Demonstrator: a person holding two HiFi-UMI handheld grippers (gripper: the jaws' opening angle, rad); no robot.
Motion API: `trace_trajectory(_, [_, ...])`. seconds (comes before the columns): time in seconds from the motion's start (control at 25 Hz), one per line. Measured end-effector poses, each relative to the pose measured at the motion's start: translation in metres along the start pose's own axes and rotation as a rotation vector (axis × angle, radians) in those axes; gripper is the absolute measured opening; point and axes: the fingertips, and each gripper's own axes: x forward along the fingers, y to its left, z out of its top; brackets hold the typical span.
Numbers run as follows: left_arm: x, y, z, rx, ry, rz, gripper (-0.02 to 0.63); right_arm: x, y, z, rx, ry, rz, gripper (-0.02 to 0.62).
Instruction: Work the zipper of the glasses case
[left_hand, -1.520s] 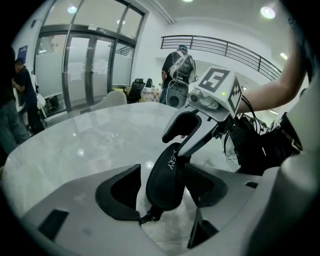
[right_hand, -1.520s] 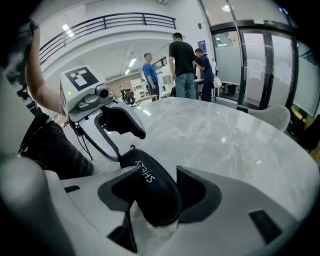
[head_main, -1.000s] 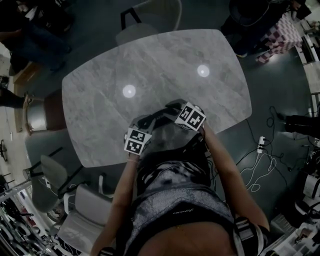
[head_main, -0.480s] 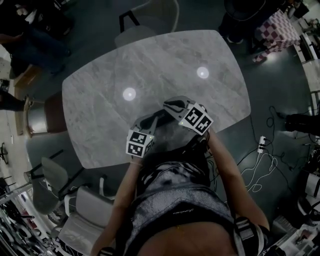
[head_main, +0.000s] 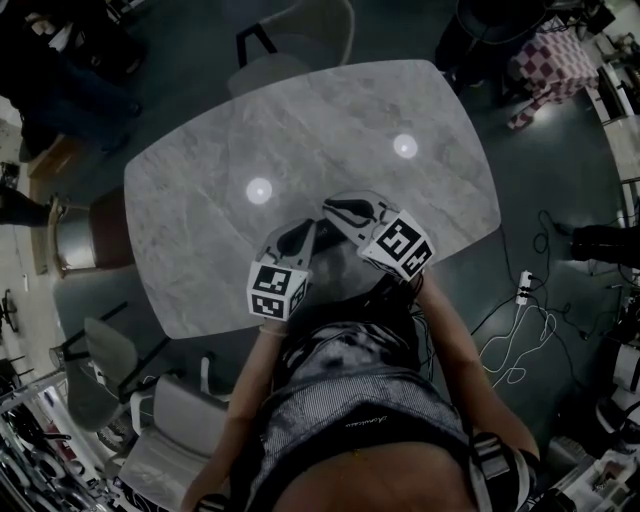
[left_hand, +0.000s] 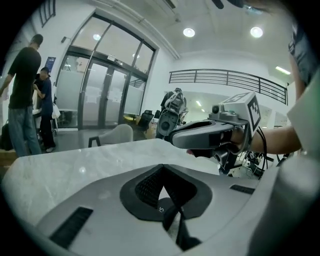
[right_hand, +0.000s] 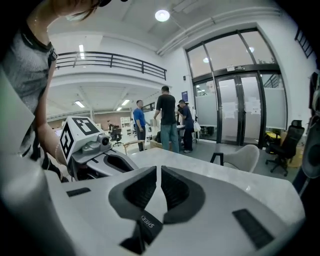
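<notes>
Left gripper (left_hand: 161, 172) and right gripper (right_hand: 156, 175), side by side above the near edge of the pale grey, marble-patterned oval table (head_main: 200, 250); both jaw pairs closed. Glasses case, and its place relative to them, not discernible in any view

Head view: dim, underexposed, low contrast. Two round glare spots (head_main: 259, 190) lie on the bench (head_main: 190, 260), at 11 and 1 o'clock from picture centre. No hard shadows can be made out.

Both gripper views: bright, lit by ceiling lamps (left_hand: 189, 32) at 12 o'clock. Fisheye distortion bows the railing (left_hand: 227, 77) and the glass doors (right_hand: 235, 100). All four corners are black. Surfaces nearest the lens, at 6 o'clock, are soft.
</notes>
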Motion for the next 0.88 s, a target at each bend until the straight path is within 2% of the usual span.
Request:
trace_trajectory(0.44, [-0.021, -0.006, 0.074, 0.030, -0.158, 0.065, 0.006, -0.015, -0.001, 0.055, 0.002, -0.137, -0.087, 0.080])
trace_trajectory(0.88, [-0.029, -0.007, 0.091, 0.039, -0.203, 0.086, 0.006, -0.019, 0.005, 0.076, -0.013, -0.178, -0.099, 0.074])
